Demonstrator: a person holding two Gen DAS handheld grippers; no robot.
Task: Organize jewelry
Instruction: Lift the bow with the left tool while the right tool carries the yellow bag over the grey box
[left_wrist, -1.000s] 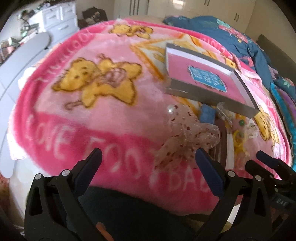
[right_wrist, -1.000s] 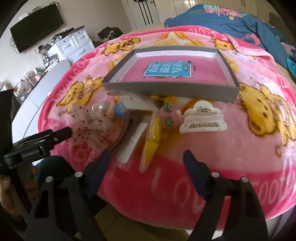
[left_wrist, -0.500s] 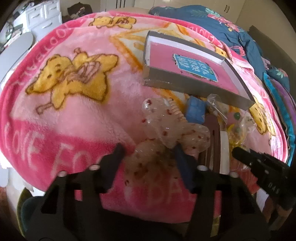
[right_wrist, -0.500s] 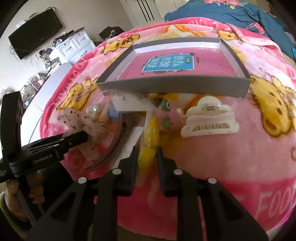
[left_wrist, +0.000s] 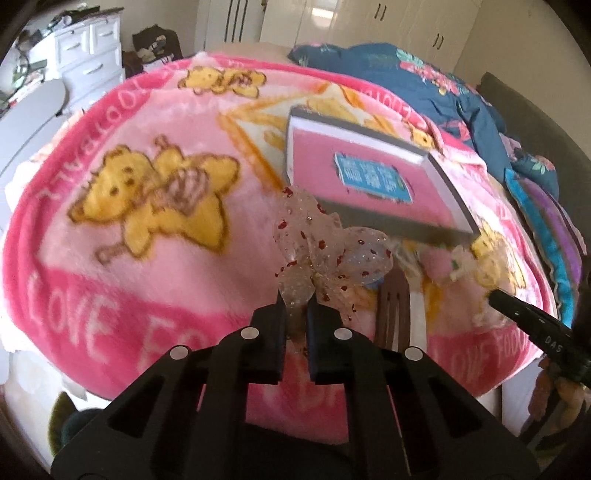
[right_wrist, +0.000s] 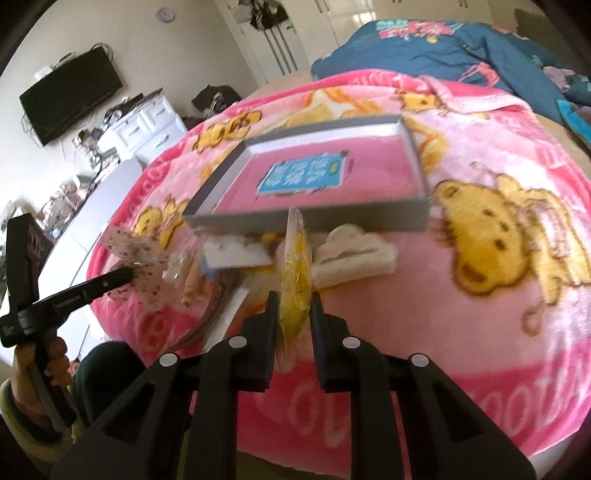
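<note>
We see the pink bear blanket (left_wrist: 155, 229) covering the bed, with the grey tray (right_wrist: 369, 218) resting on it, its pink floor bare but for a blue label. Just in front of the tray lie a white hair claw (right_wrist: 354, 254) and a brown headband (left_wrist: 393, 314). Our left gripper (left_wrist: 295, 306) pinches the sheer dotted bow (left_wrist: 325, 254); our right gripper (right_wrist: 293, 306) clamps the yellow packet (right_wrist: 295, 280) upright.
</note>
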